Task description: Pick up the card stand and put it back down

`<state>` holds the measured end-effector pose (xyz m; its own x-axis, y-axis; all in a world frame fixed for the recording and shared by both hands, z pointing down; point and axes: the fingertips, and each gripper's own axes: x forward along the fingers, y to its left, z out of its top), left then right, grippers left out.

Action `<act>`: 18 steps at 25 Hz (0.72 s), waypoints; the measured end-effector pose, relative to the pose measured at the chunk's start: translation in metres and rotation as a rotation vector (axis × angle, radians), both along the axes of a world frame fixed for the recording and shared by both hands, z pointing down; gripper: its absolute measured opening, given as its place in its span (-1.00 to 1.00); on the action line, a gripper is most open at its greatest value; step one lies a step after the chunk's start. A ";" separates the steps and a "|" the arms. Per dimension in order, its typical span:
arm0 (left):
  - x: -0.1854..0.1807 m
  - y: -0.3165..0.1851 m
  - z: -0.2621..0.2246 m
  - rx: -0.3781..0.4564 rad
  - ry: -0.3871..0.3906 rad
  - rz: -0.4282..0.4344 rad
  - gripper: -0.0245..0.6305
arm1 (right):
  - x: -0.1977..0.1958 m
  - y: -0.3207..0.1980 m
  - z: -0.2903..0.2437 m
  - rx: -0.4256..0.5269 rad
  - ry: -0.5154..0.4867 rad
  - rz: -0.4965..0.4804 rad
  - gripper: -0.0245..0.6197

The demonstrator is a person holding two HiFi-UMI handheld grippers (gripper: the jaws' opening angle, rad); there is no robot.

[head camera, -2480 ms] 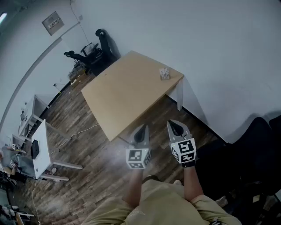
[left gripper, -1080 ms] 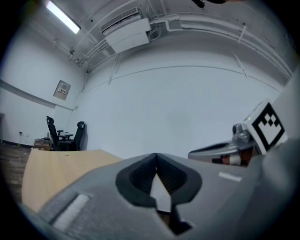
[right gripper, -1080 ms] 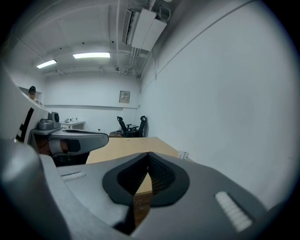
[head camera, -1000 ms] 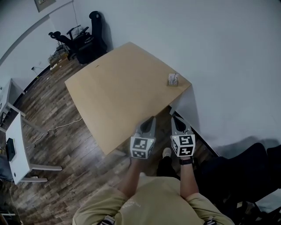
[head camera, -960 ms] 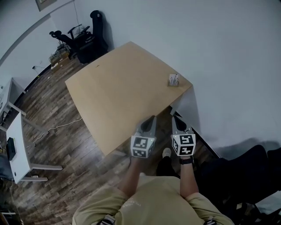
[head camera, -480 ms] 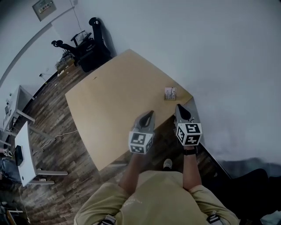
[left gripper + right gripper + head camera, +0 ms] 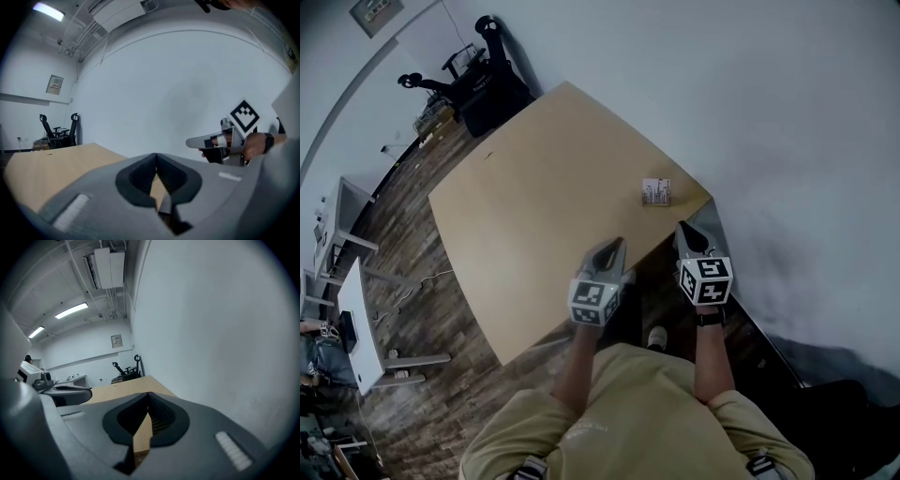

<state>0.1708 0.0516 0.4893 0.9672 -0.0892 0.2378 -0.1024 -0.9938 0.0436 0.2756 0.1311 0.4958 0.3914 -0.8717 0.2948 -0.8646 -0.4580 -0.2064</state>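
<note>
The card stand point(image 7: 656, 192), a small holder with white cards, sits near the right corner of the light wooden table point(image 7: 534, 197) in the head view. My left gripper point(image 7: 615, 247) hovers over the table's near edge, shut and empty, a short way below and left of the stand. My right gripper point(image 7: 685, 229) is just off the table's right corner, its jaws together with nothing between them. In the left gripper view the left gripper point(image 7: 156, 154) shows closed tips, with the right gripper point(image 7: 206, 140) to its right. The right gripper view shows the right gripper point(image 7: 148, 393) over the tabletop. Neither gripper view shows the stand.
A white wall point(image 7: 750, 112) runs along the table's far and right sides. Black office chairs point(image 7: 483, 80) stand past the far corner. White desks point(image 7: 352, 309) stand at the left on the dark wooden floor point(image 7: 431, 375). My shoe point(image 7: 657, 337) is below the table corner.
Both grippers have moved forward from in front of the table to its near right corner. The card stand now lies much closer to their tips. The jaws have stayed shut.
</note>
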 end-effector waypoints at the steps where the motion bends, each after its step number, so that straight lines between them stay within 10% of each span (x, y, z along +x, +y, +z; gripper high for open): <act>1: 0.009 -0.004 0.006 -0.004 -0.007 0.006 -0.92 | 0.006 -0.003 0.005 -0.013 0.006 -0.010 -0.91; 18: 0.109 -0.055 0.109 -0.091 -0.217 0.157 -0.64 | 0.078 -0.049 0.083 -0.116 -0.073 -0.015 -0.91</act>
<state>0.2802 -0.0038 0.5985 0.8932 0.0890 0.4407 0.0359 -0.9912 0.1274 0.3540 0.0823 0.5784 0.3527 -0.8356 0.4211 -0.8559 -0.4699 -0.2157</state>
